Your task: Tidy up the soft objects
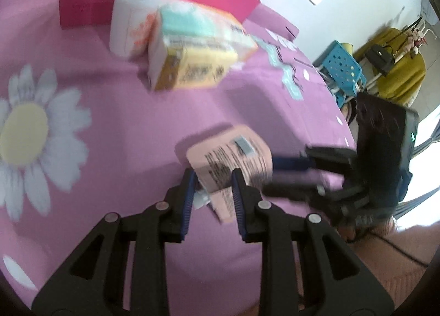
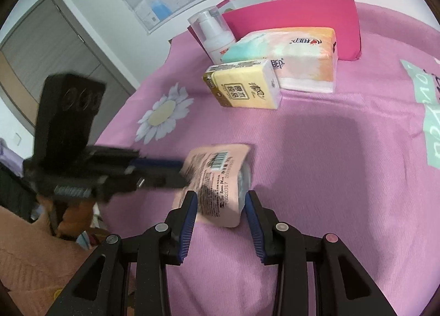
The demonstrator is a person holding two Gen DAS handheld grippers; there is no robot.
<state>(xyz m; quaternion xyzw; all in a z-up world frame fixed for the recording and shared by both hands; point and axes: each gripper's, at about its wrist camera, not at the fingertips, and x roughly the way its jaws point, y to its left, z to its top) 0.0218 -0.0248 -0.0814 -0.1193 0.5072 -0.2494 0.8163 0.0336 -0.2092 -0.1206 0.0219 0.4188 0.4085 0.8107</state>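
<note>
A soft pink packet with black print and a barcode hangs just above the pink tablecloth, casting a shadow. My left gripper is shut on its near end. In the left wrist view my right gripper comes in from the right and pinches the packet's far side. In the right wrist view the pink packet sits between the blue pads of my right gripper, which is shut on it, while the left gripper holds it from the left.
Behind the packet lie a yellow tissue pack and a larger pastel tissue pack. A white pump bottle stands next to an open pink box. Mint paper labels lie at the right. A blue chair stands past the table edge.
</note>
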